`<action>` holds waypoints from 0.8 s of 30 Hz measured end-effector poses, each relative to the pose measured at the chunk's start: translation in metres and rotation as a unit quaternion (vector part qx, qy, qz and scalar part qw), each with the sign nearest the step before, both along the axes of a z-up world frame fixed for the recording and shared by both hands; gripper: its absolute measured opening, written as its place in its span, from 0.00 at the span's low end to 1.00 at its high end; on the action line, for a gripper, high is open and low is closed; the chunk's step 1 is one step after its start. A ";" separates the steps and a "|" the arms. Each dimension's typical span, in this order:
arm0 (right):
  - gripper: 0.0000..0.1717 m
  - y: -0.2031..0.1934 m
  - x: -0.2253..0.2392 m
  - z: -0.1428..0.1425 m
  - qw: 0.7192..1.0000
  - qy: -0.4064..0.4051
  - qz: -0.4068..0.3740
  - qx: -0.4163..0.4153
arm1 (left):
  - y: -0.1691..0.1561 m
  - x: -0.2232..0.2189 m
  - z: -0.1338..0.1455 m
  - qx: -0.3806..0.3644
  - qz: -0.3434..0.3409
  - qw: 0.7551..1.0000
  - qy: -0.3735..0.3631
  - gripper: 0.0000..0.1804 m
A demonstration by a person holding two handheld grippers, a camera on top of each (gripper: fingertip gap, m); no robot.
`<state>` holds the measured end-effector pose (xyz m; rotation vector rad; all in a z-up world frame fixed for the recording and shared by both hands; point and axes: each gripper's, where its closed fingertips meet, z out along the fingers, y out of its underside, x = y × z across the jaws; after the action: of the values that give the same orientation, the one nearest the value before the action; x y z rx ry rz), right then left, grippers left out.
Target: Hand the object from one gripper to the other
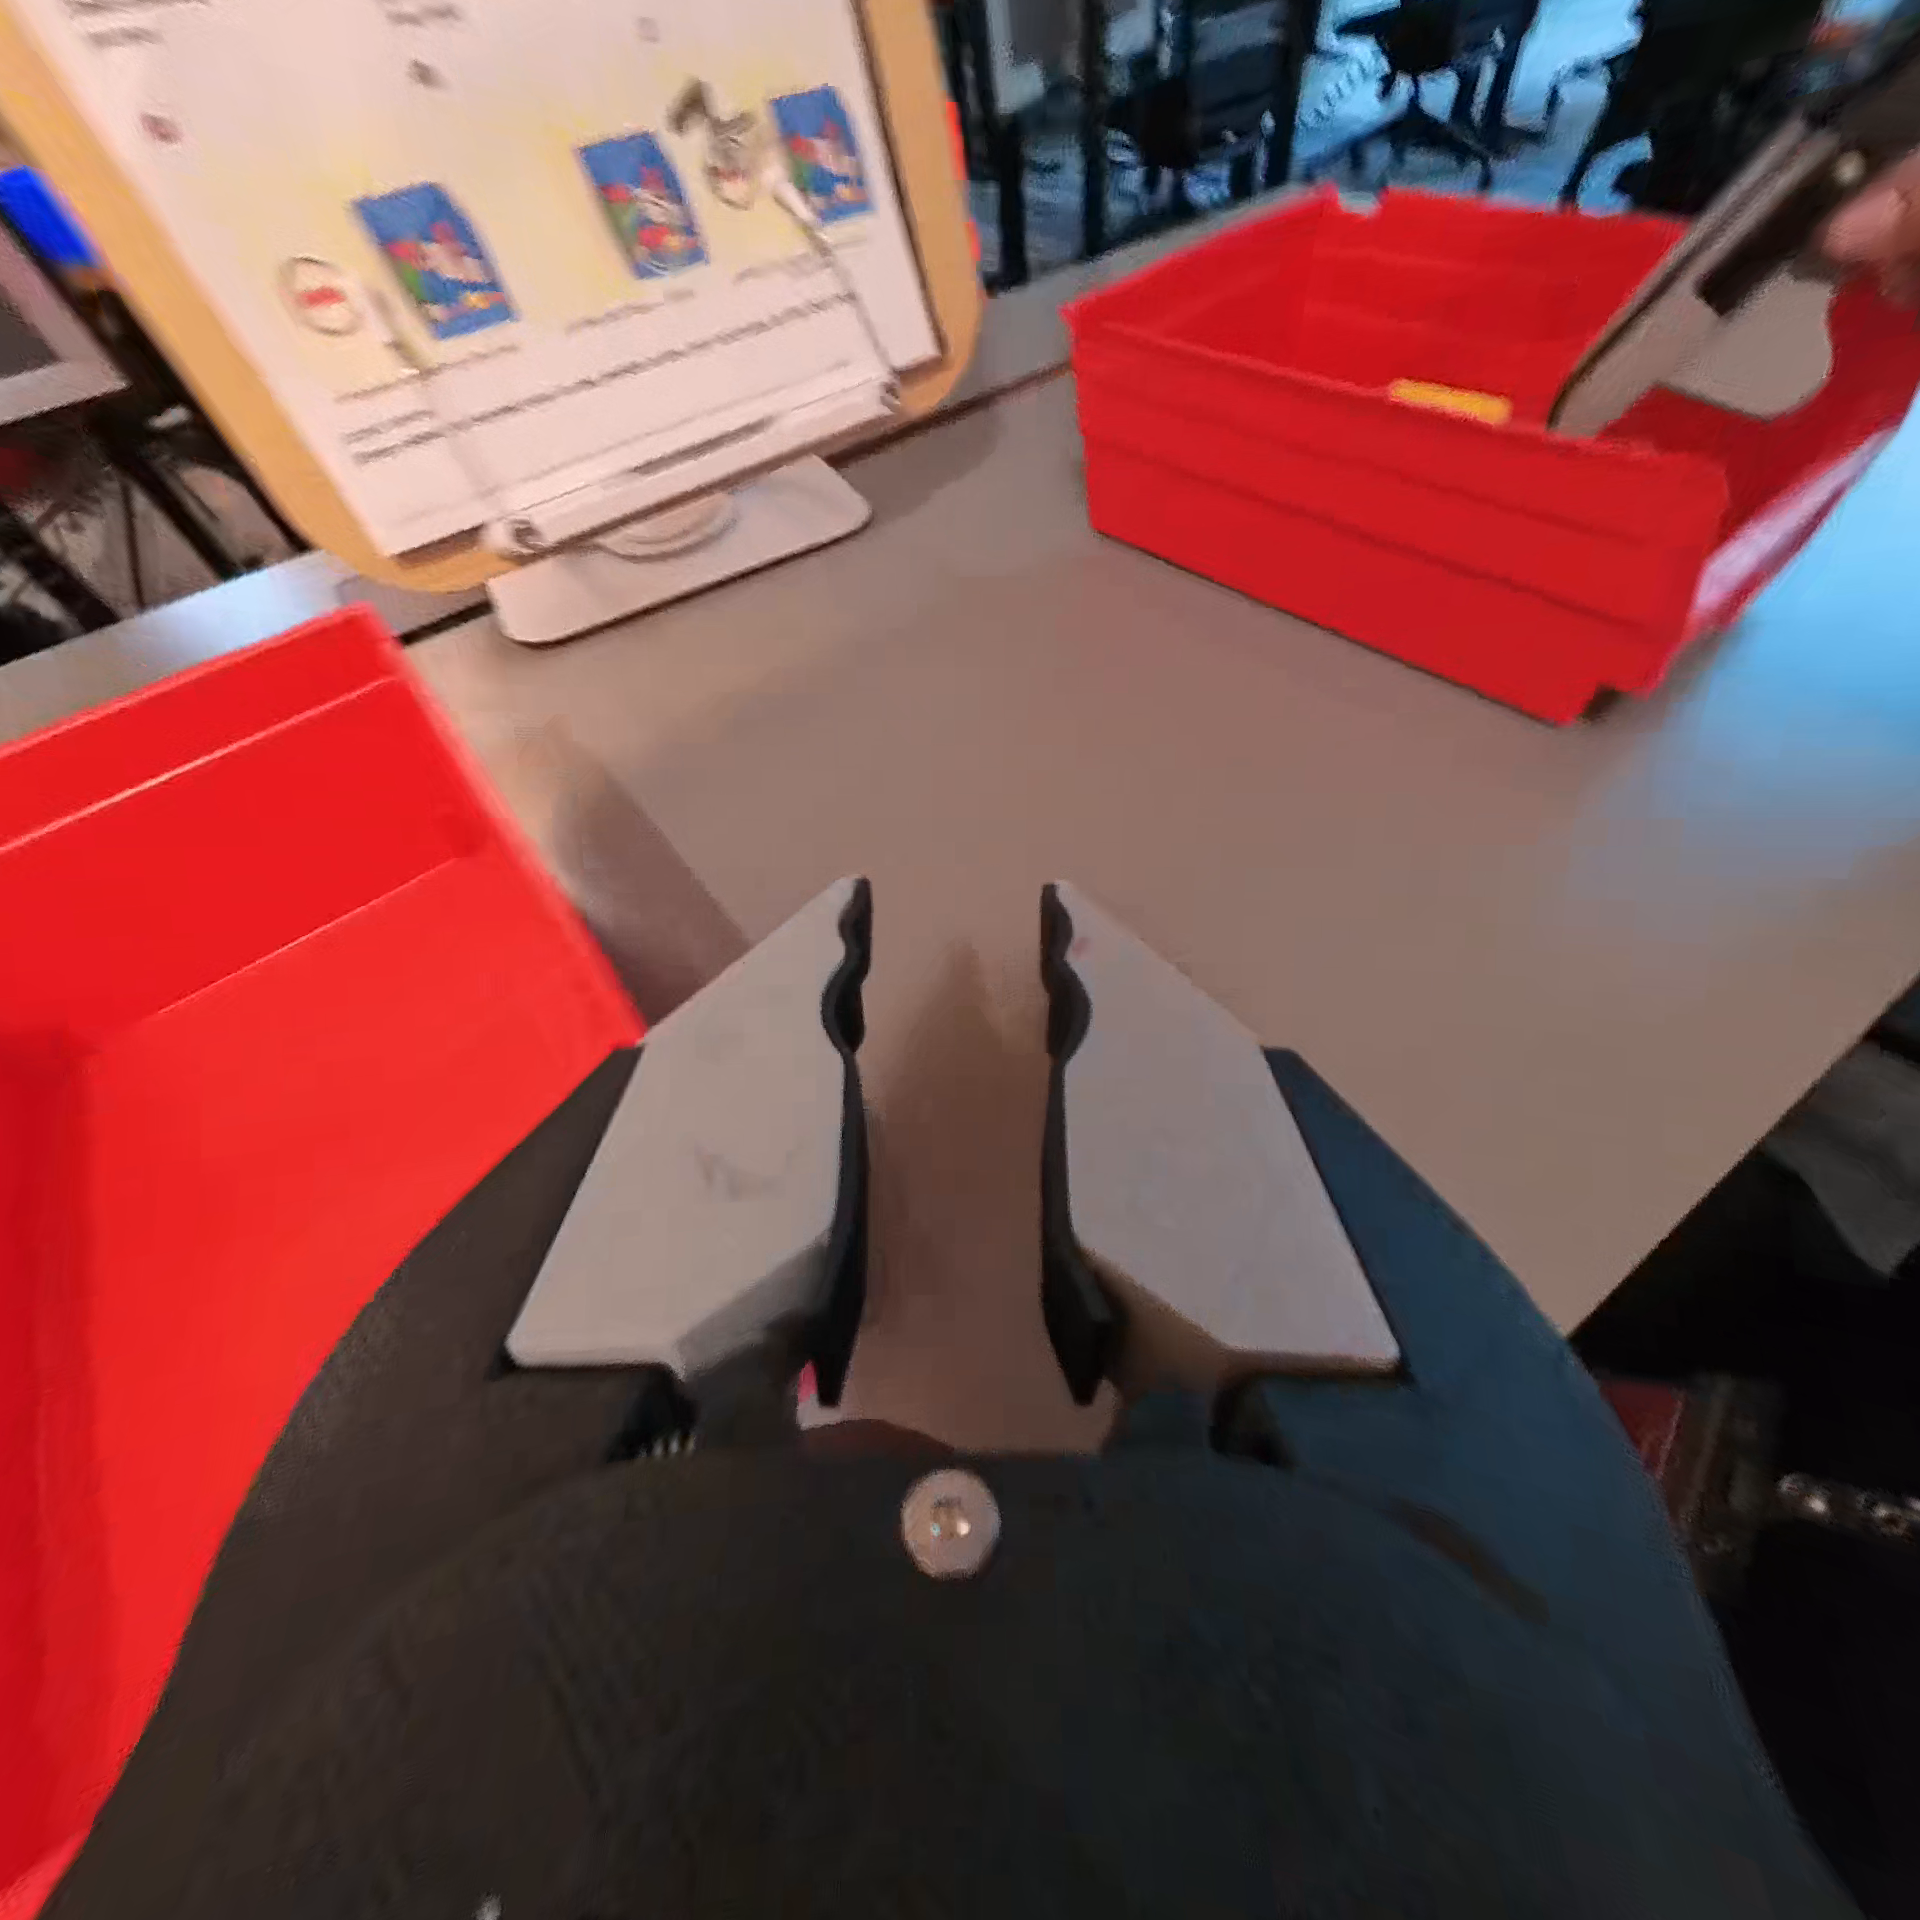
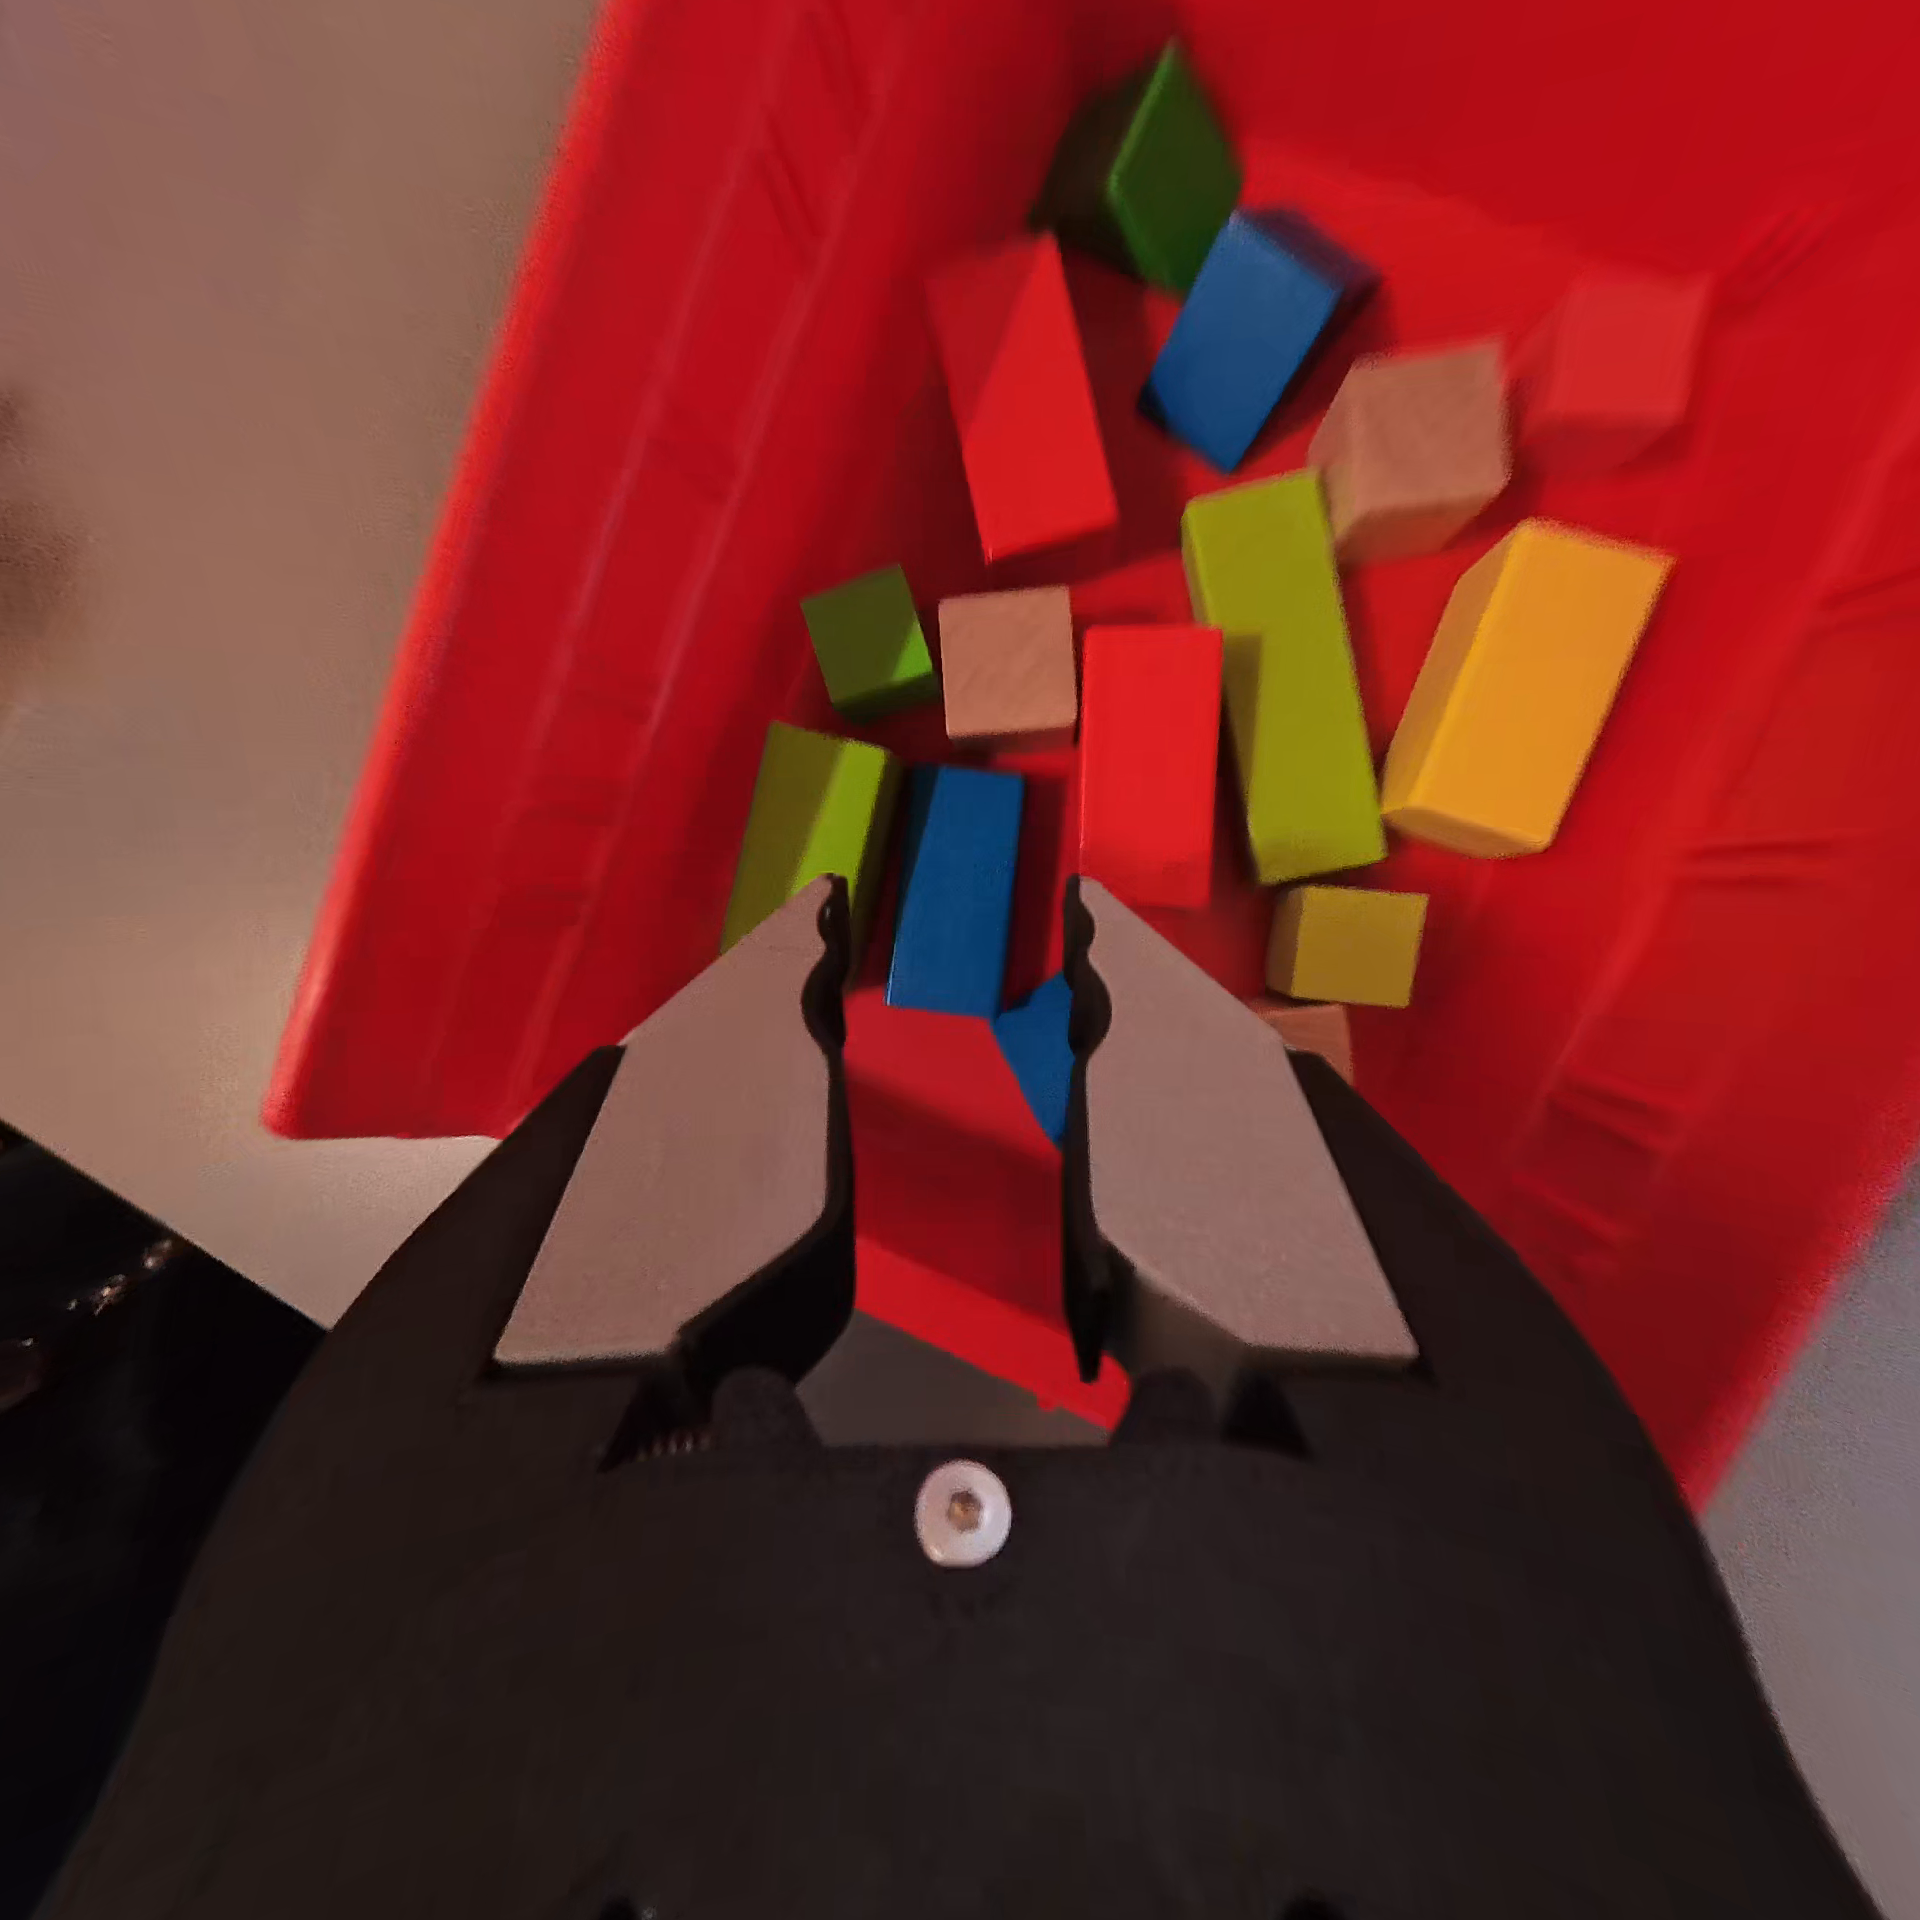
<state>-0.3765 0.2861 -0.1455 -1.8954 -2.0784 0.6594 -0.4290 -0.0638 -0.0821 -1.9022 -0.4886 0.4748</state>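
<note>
Over the red bin [image 2: 1714, 935], the right gripper [image 2: 951, 904] hung open and empty above a blue block [image 2: 956, 883]; crowding neighbours could foul its fingers. Left gripper [image 1: 951, 904] waited open, empty.

Both tongs [image 1: 954, 904] [image 2: 956, 904]: black bodies, grey fingers [image 1: 727, 1143], black wavy pads, silver screw [image 1: 950, 1524].

- Ahead and to the left of the left gripper [image 1: 956, 914] a printed sheet [image 1: 582, 260] stands on a stand; its lines of print and picture cards are too blurred to read.
- Ahead and to the right, a yellow label [image 1: 1449, 400] on the red bin [image 1: 1351, 520] is unreadable.
- The blocks [image 2: 1278, 665] ahead of the right gripper [image 2: 956, 914] show no lettering.
</note>
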 end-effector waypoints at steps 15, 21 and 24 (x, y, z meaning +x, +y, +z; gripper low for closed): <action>0.31 -0.032 -0.010 0.150 0.886 0.463 0.005 -0.009 | -0.172 -0.074 0.099 0.120 0.173 0.977 0.016 0.38; 0.35 -0.026 -0.013 0.145 0.870 0.492 -0.038 -0.008 | -0.150 -0.089 0.074 0.131 0.107 0.985 -0.036 0.38; 0.43 -0.030 -0.014 0.156 0.872 0.487 -0.037 -0.009 | -0.149 -0.104 0.052 0.101 0.110 0.987 -0.063 0.41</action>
<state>-0.3908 0.2557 0.0103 -1.1934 -1.3172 1.2718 -0.5332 -0.2127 -0.0301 -1.6966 -0.8072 0.4315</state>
